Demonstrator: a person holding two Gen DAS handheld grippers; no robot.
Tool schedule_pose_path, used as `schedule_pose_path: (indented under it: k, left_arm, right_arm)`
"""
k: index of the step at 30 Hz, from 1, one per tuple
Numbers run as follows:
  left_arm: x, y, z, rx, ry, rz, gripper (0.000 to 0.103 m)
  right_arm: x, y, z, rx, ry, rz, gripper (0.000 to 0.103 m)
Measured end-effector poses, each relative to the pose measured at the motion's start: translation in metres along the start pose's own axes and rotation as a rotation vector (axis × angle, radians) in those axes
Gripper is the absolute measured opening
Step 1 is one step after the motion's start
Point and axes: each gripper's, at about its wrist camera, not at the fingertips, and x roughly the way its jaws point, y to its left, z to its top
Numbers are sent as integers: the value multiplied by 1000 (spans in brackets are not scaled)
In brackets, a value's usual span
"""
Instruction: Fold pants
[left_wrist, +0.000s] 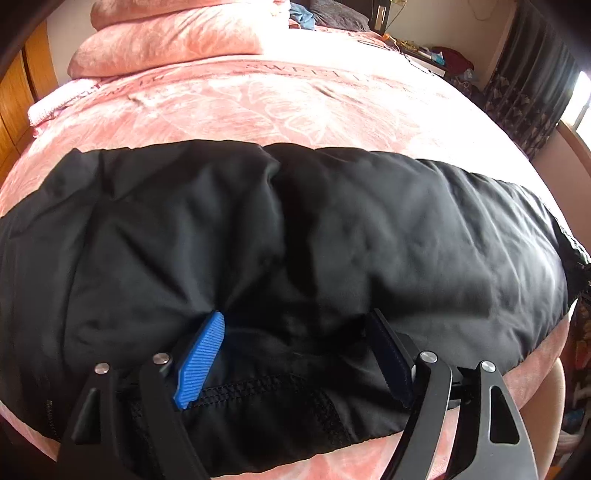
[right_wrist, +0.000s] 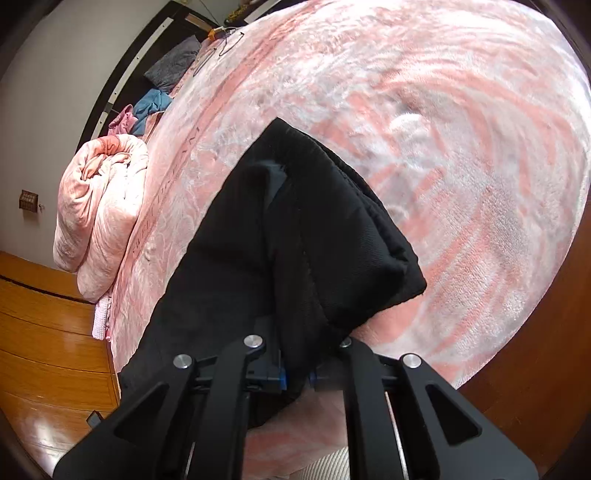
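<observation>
Left wrist view.
- Left gripper (left_wrist: 295, 354): jaws spread wide, released, nothing pinched. Blue ribbed pad (left_wrist: 201, 360) on one finger, dark pad on the other; both fingertips rest on or just above black cloth.
- Black pants (left_wrist: 280, 240): laid flat across the bed, filling the span ahead of the jaws and running past both fingers to either side. A stitched hem or waistband edge lies between the jaws, near their base. Cloth is creased, with a fold line running away from the jaws near the middle.
- Pink bedspread (left_wrist: 258, 99): beyond the pants, ahead of the jaws; a strip also shows below the pants' near edge.
- Folded pink quilt (left_wrist: 166, 40): far ahead, at the bed's head.
- Wooden panelling (left_wrist: 14, 96): far to the side of the blue-padded finger.
- Dark patterned curtain (left_wrist: 524, 96): far to the other side.

Right wrist view.
- Right gripper (right_wrist: 297, 380): jaws clenched together, grasping the pants (right_wrist: 288, 251). Only slivers of blue pad show beside the cloth.
- Pants: a bunched end with a ribbed band rises from the jaws and stands ahead of them, lifted off the bedspread (right_wrist: 461, 184).
- Rolled pink quilt (right_wrist: 99, 206): ahead and well off to one side of the jaws.
- Blue and grey clothes (right_wrist: 155, 103): beyond the quilt.
- Wooden floor (right_wrist: 44, 350): beside the bed, on the quilt's side.
</observation>
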Motion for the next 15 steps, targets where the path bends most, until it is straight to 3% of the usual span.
schedule_pose_path:
  k: [4,9,15]
  left_arm:
    - [-27,25,-2,-86,-41,-54,78]
    - [-64,65,-5,-167,-112,-45,78]
    - [-89,114,-8,-274,-149,-25,78]
  right_arm:
    - [-30,63,-7,-192,-90,-28,6]
    - [-44,175,-53,-568,-169,-88,7]
    - [-15,267,-129,-893,-117,-82,9]
